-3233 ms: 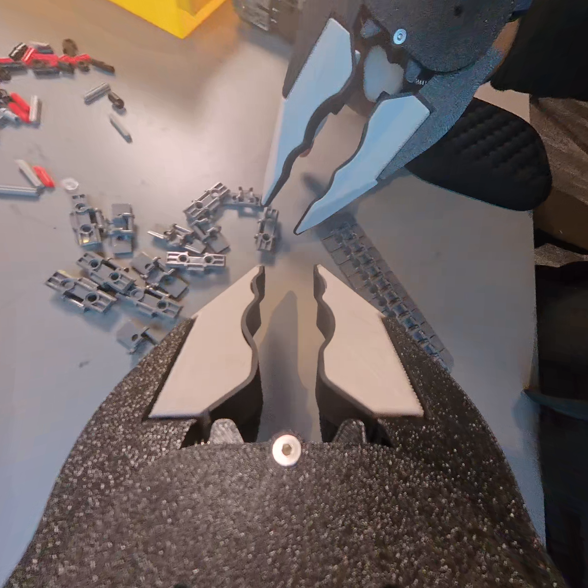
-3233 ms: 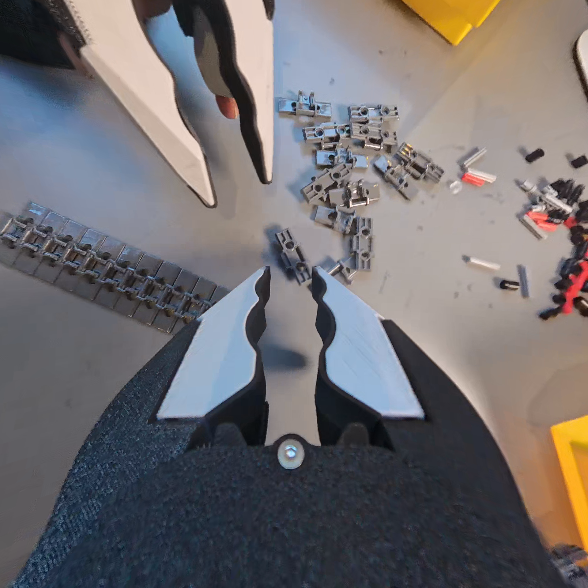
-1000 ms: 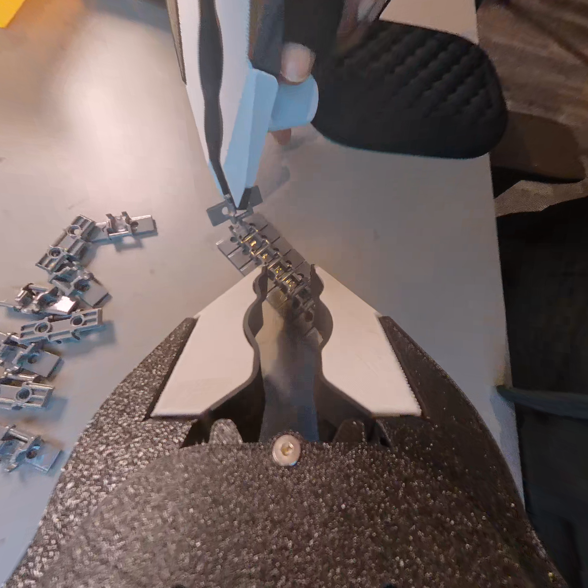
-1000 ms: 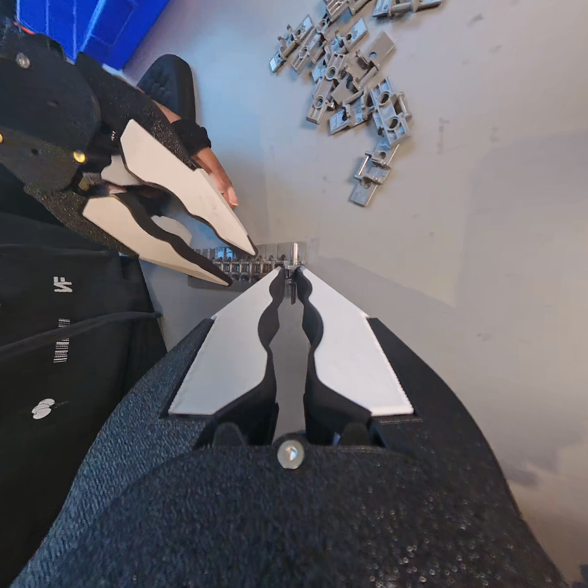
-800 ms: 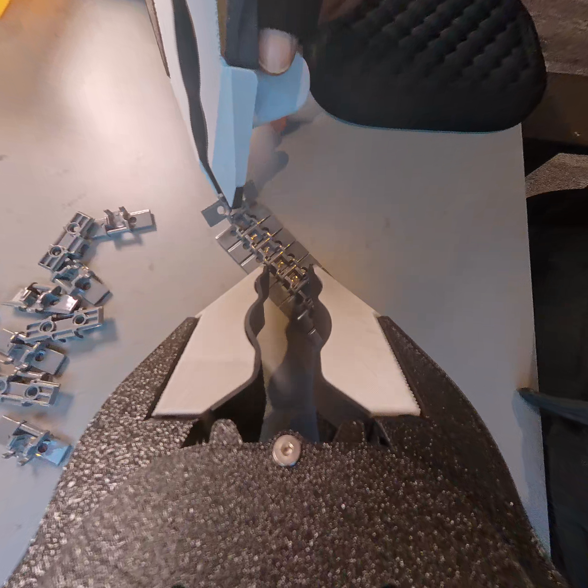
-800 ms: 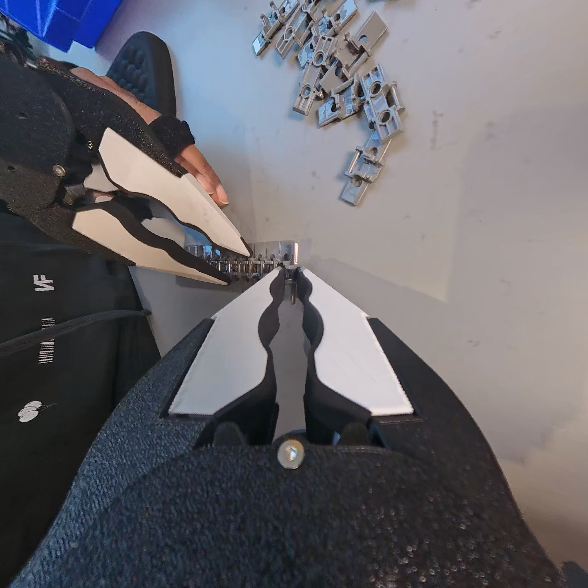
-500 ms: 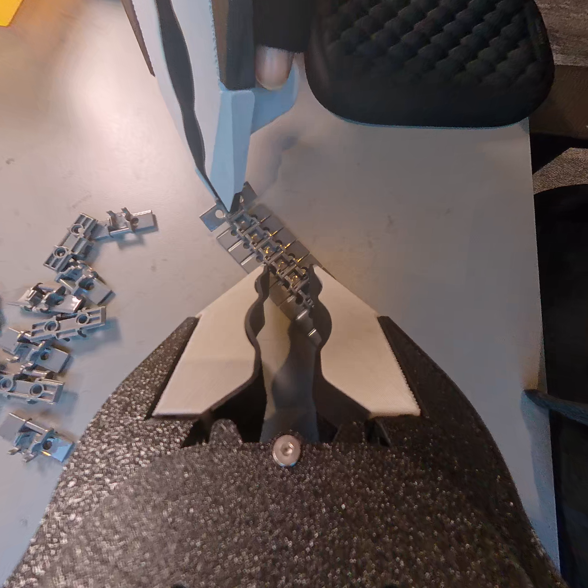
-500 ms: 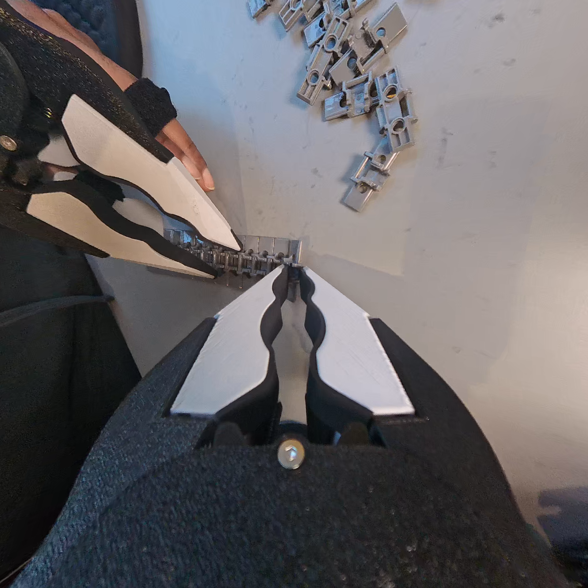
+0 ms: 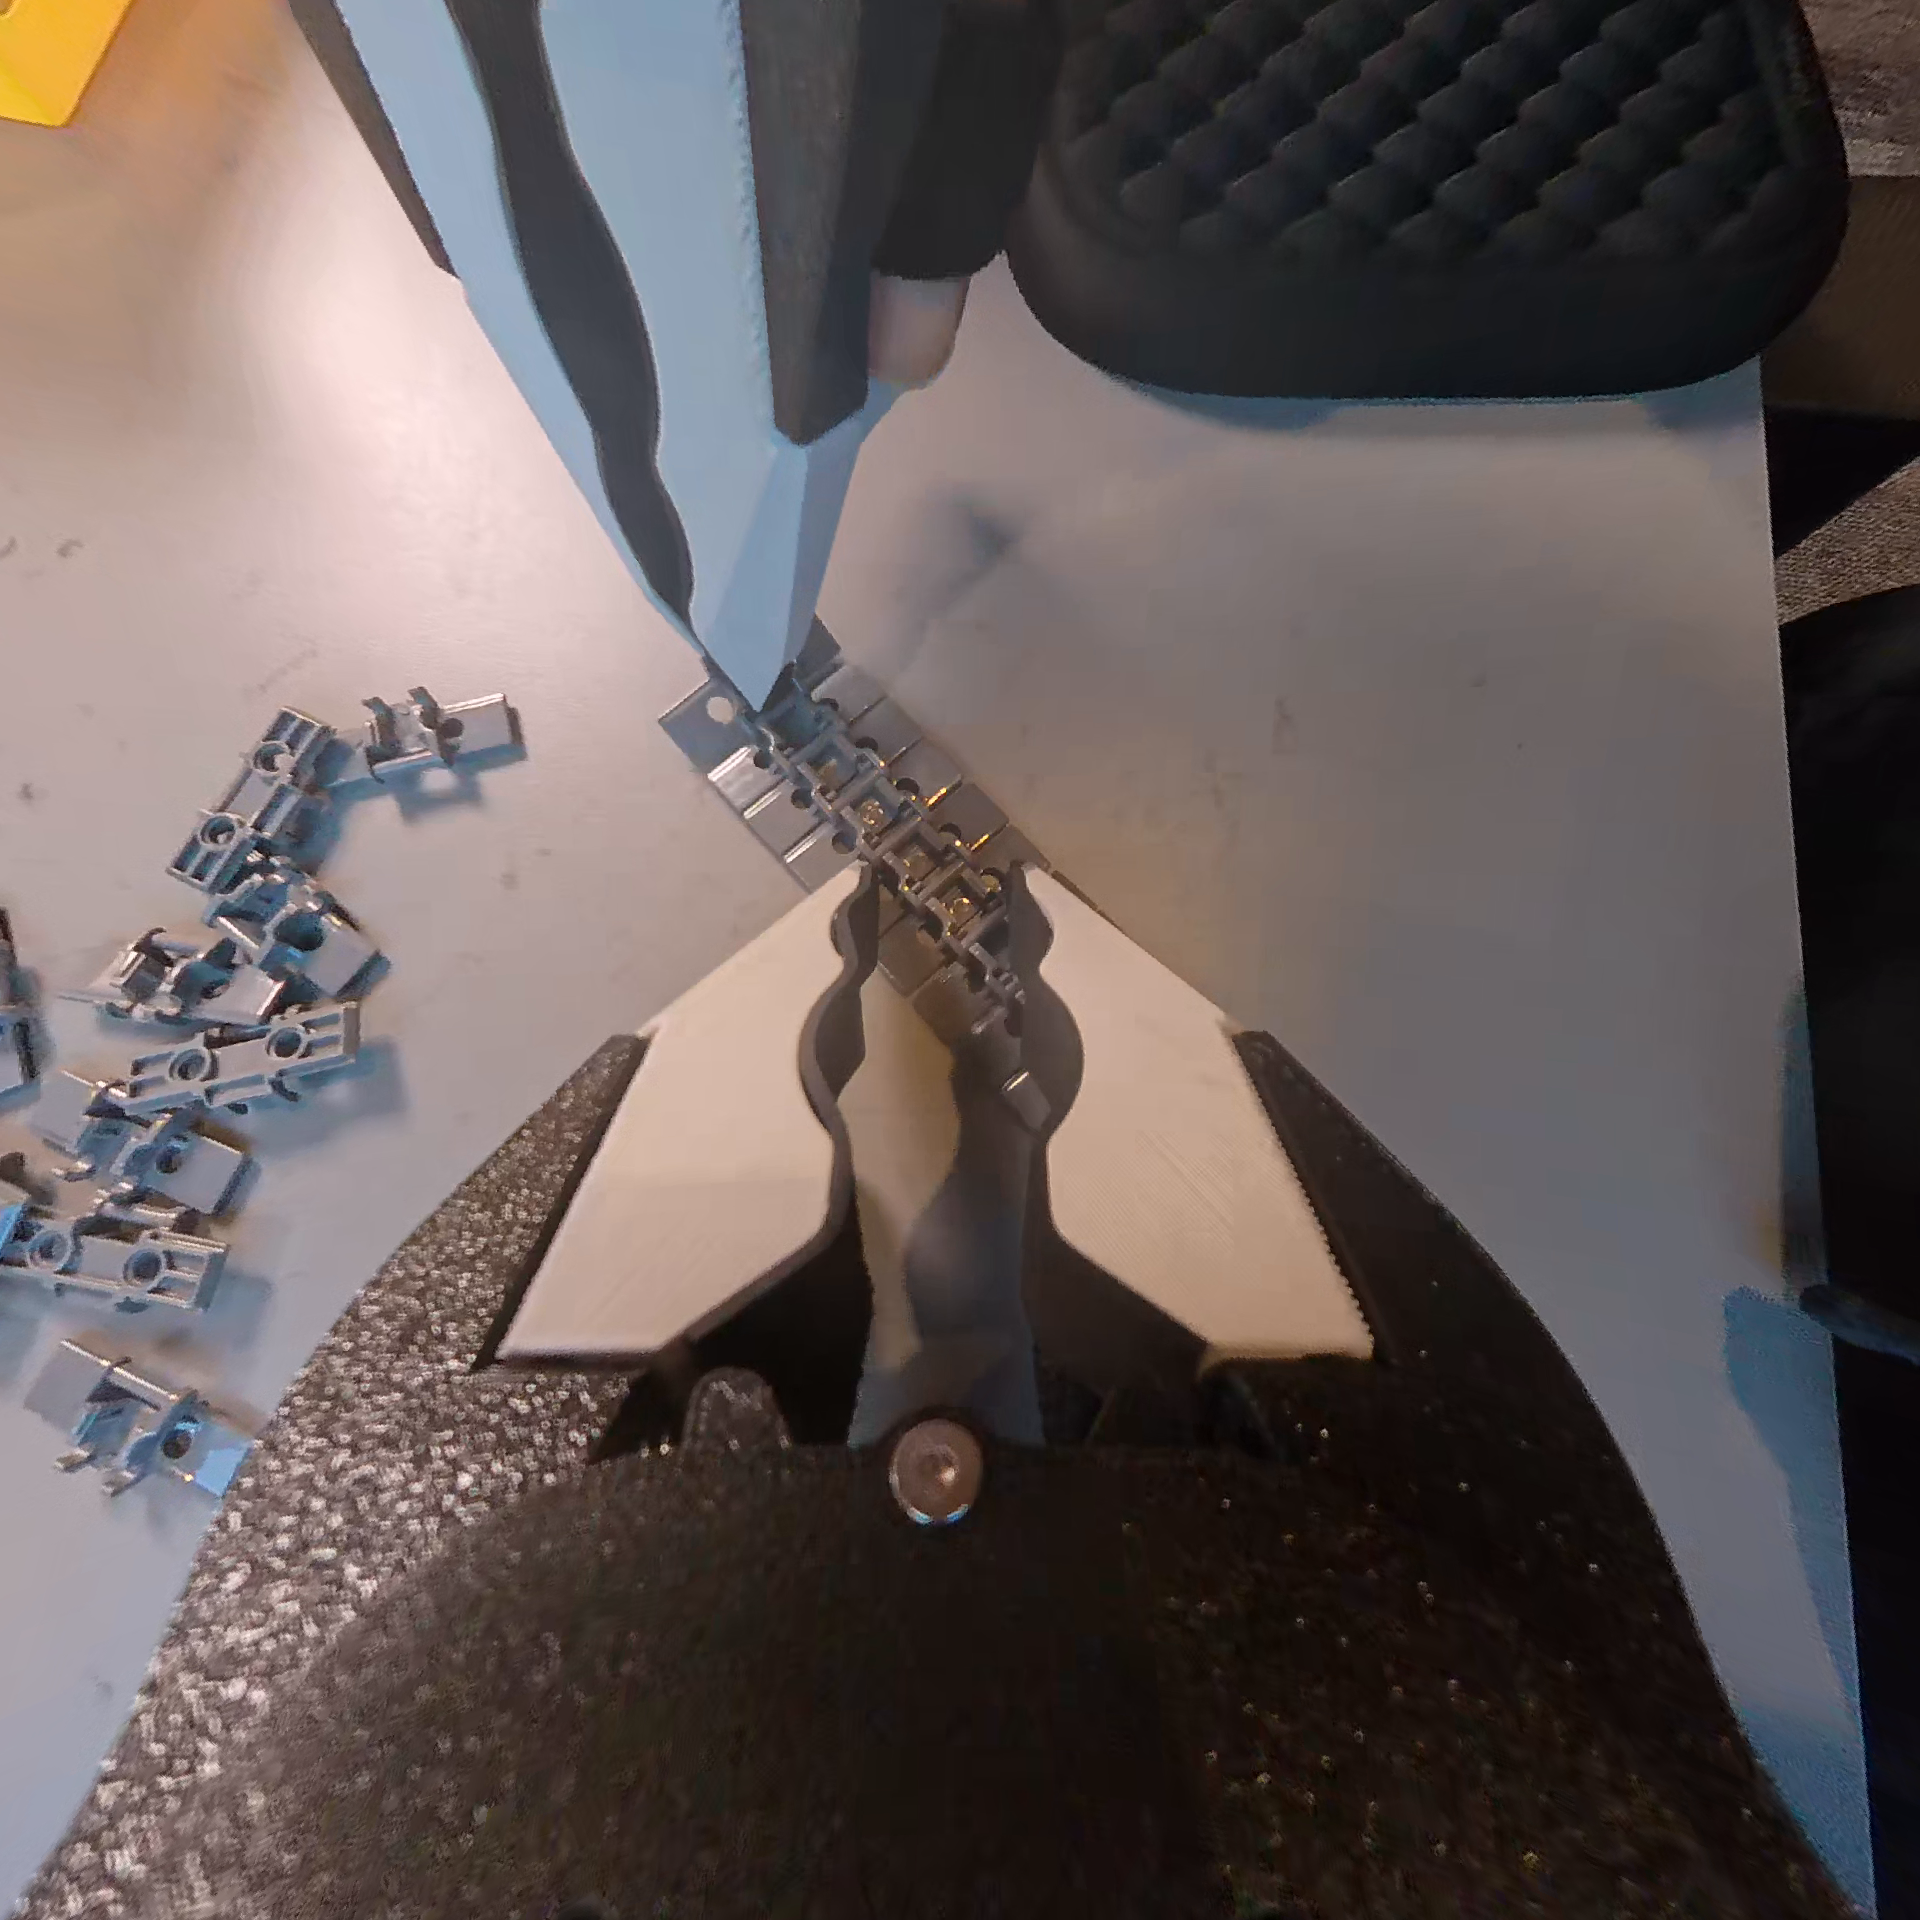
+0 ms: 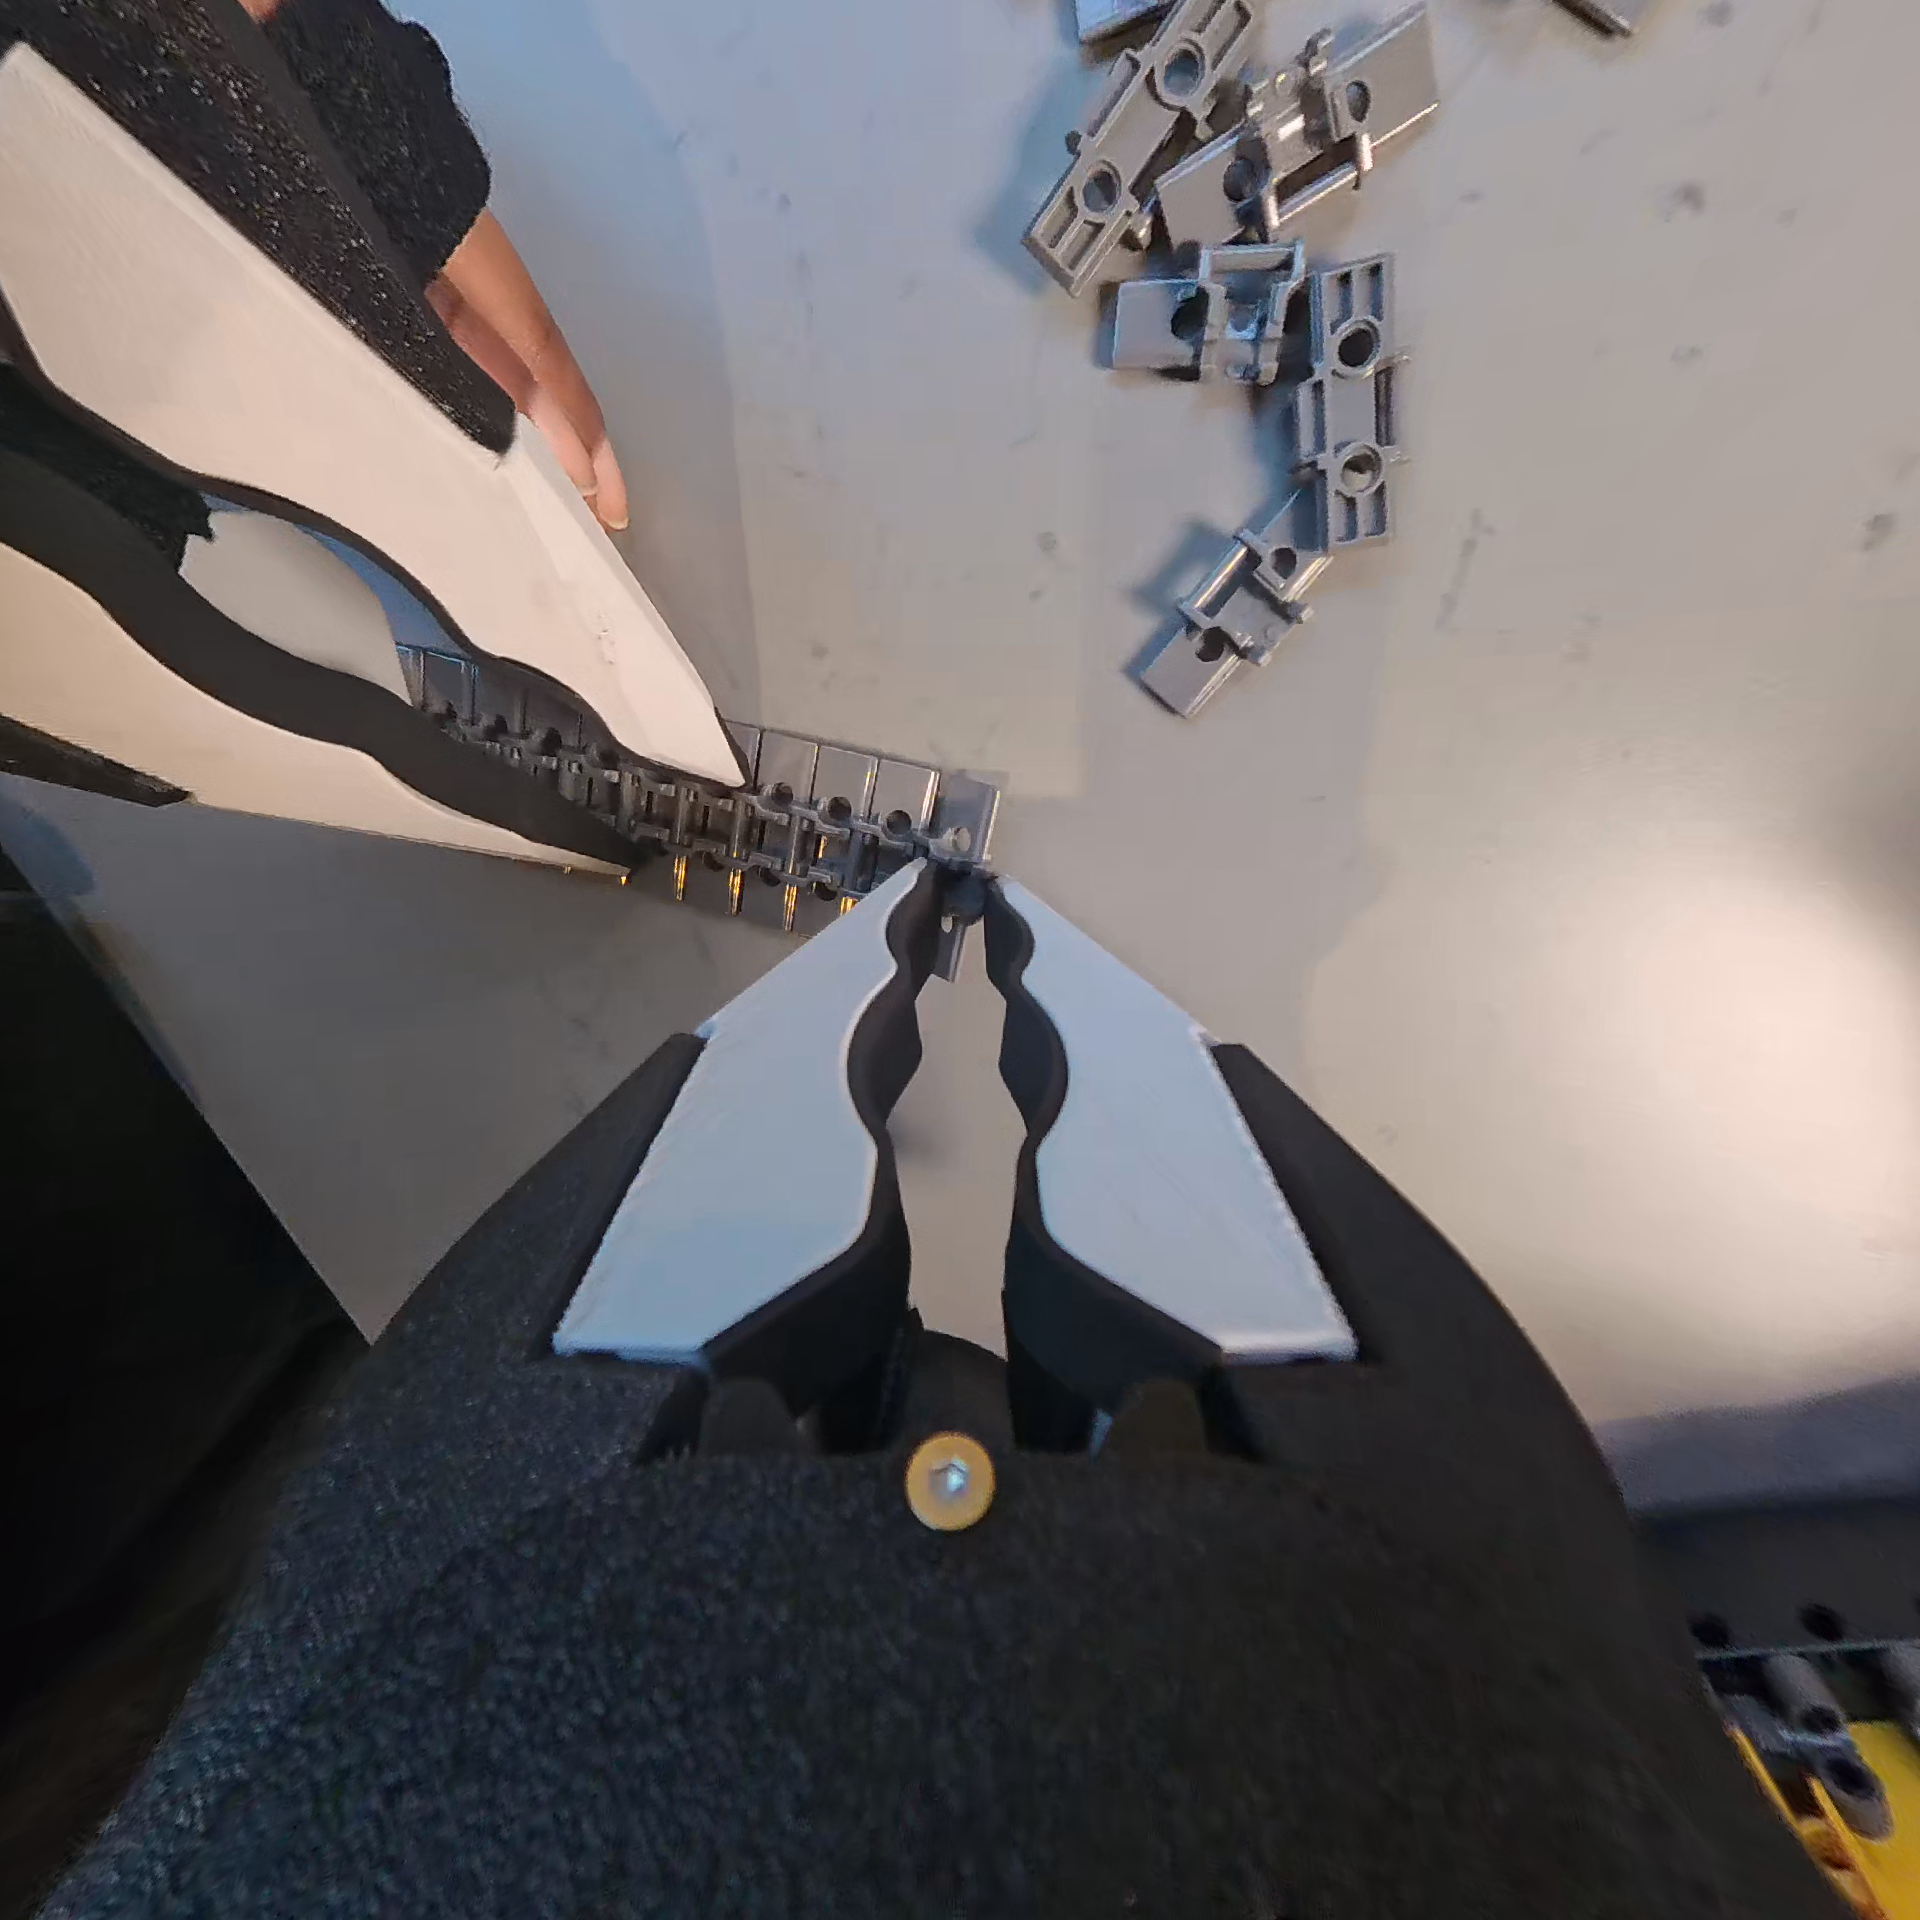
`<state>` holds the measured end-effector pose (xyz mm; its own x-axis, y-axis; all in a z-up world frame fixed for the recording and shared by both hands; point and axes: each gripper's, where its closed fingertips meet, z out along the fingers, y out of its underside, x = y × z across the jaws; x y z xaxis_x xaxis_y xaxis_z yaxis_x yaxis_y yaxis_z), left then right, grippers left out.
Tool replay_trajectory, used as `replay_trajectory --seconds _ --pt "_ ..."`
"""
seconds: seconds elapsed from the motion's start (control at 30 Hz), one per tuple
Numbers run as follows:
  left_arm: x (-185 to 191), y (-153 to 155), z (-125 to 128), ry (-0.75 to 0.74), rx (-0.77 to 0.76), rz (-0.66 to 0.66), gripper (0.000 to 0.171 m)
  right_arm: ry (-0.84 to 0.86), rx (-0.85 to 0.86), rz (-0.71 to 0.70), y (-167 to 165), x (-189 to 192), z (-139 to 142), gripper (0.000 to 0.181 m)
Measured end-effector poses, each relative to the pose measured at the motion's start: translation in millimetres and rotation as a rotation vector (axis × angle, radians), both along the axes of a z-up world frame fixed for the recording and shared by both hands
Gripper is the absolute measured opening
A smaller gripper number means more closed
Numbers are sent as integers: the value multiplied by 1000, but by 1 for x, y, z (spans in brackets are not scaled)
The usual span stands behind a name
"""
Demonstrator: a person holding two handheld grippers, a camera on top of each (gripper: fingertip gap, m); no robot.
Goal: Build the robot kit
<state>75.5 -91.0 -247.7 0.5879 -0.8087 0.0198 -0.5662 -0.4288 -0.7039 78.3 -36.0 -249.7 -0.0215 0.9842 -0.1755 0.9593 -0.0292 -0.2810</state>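
A grey track chain (image 9: 831,790) of joined links lies on the grey table (image 9: 1351,831). My left gripper (image 9: 940,899) is shut across the chain's width a few links from its end, and the chain runs on between the fingers. My right gripper (image 9: 764,675) comes down from the top and is shut on a single grey link (image 10: 954,940), held against the chain's free end (image 10: 966,821). In the right wrist view the right gripper (image 10: 958,891) is at centre, and the left gripper (image 10: 681,821) straddles the chain (image 10: 831,800) from the left.
A pile of loose grey links (image 9: 239,935) lies left of the chain; it also shows in the right wrist view (image 10: 1247,260). A black textured pad (image 9: 1434,177) sits at the table's far edge. A yellow bin (image 10: 1829,1787) holding dark parts is at lower right. The table edge (image 9: 1792,935) is close on the right. About 6 cm separates my left fingertips from my right.
Both grippers were open above the table 3.2 s ago. Since then the left closed on the chain and the right took a loose link to the chain's end, pressing closer over the last second.
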Motion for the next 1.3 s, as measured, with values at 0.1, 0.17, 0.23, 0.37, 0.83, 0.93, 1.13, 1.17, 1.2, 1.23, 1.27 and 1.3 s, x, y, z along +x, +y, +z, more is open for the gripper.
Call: replay_trajectory --seconds 0.1,0.17,0.23,0.37,0.83,0.93,1.13,1.17,1.2,1.23,1.27,1.3 --pt "-1 -1 0 -4 -6 -1 24 26 -39 -30 0 -2 1 9" --pt "-1 -2 1 -12 -20 -6 23 60 -110 -54 1 -2 3 12" --pt "-3 -5 1 -11 -32 -16 23 148 -192 -99 6 -7 16 22" --pt "-7 -9 1 -3 -57 -38 23 262 -81 -118 29 -17 26 23" --pt "-56 37 59 -523 -120 244 29 371 104 -9 34 -45 8 15" --pt "-65 45 65 -619 -143 303 30 556 166 117 11 -50 38 15" --pt "-48 32 83 -803 -238 189 13 742 391 321 -27 -50 79 15" --pt "-46 29 87 -811 -237 165 7 747 410 340 -29 -48 81 14" --pt "-44 26 89 -806 -226 146 3 762 409 351 -32 -46 84 12" --pt "-41 23 91 -799 -219 116 2 769 391 352 -34 -43 86 6" --pt "-39 19 94 -795 -209 87 2 772 346 340 -37 -41 88 8" --pt "-36 17 95 -790 -199 68 2 761 270 313 -39 -39 89 13"
